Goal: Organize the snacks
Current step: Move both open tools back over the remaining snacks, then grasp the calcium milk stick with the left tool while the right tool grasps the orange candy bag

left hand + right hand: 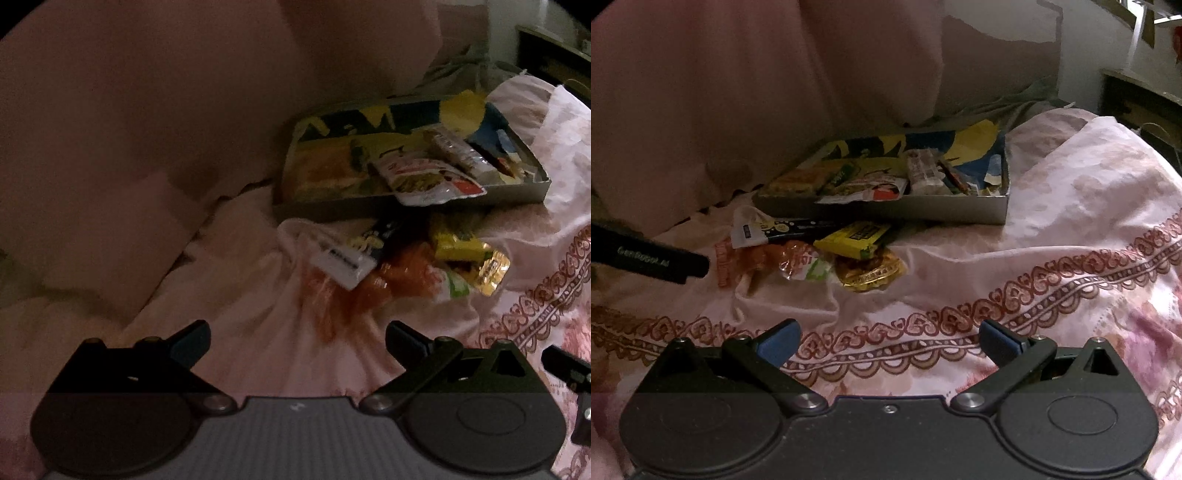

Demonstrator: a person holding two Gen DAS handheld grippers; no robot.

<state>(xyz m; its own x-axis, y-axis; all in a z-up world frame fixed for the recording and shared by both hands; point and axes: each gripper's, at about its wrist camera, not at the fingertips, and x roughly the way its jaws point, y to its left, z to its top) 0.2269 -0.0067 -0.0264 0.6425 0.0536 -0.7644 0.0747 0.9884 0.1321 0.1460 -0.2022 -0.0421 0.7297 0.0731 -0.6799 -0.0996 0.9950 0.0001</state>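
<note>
Two claws, both spread wide and holding nothing: left claw hovers over the pink bedsheet just short of the loose snacks; right claw hangs further back, over the patterned border.

Loose pile lies on the bed directly in front of the box, touching its near wall: black-and-white sachet on top, orange packet beneath it, yellow bar, gold foil piece. Several packets already sit inside the box, a white pouch overhanging its near wall.

Step in hand, as I judge it: pick from the pile with the left, since it is nearest.

Notes for doing it well:
- Take the top sachet first; it overlaps the orange packet, so pulling the lower one would scatter the rest.
- Come in low and flat; the sheet is wrinkled and could get pinched with the wrapper.
- Release well inside the box, clear of the overhanging pouch.
- Keep the right claw back; the left finger already shows at the edge of its view.
</note>
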